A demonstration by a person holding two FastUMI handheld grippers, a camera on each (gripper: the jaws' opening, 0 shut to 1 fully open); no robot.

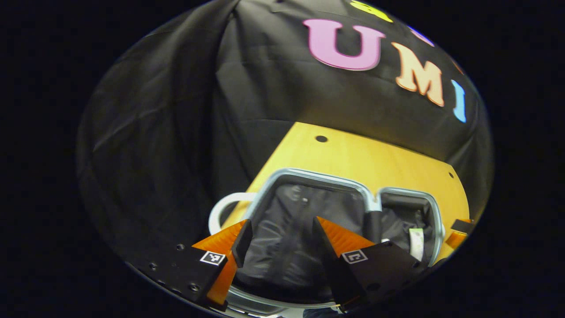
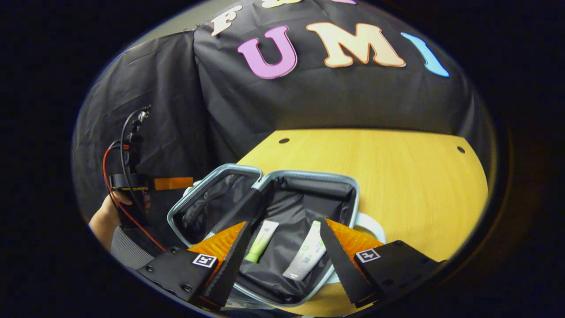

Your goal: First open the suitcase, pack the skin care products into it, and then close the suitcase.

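We judge that the packing is done or nearly done and closing is the step in hand: the suitcase (image 2: 269, 207) lies open on the wooden surface (image 2: 388, 176), and two tubes rest in its right half, a green-capped tube (image 2: 262, 242) and a white tube (image 2: 306, 256), apart from each other. Our right gripper (image 2: 282, 251) hovers over them with its fingers wide and holding nothing. Our left gripper (image 1: 280, 245) hangs over the other half, also wide and empty. To close well, we should take the rim of the free half, not the soft lining, and swing it over slowly so the tubes do not roll to the edge. The shell has a hard pale rim with round corners, the lining is thin, wrinkled dark cloth, and a white handle (image 2: 368, 223) curves at the side.
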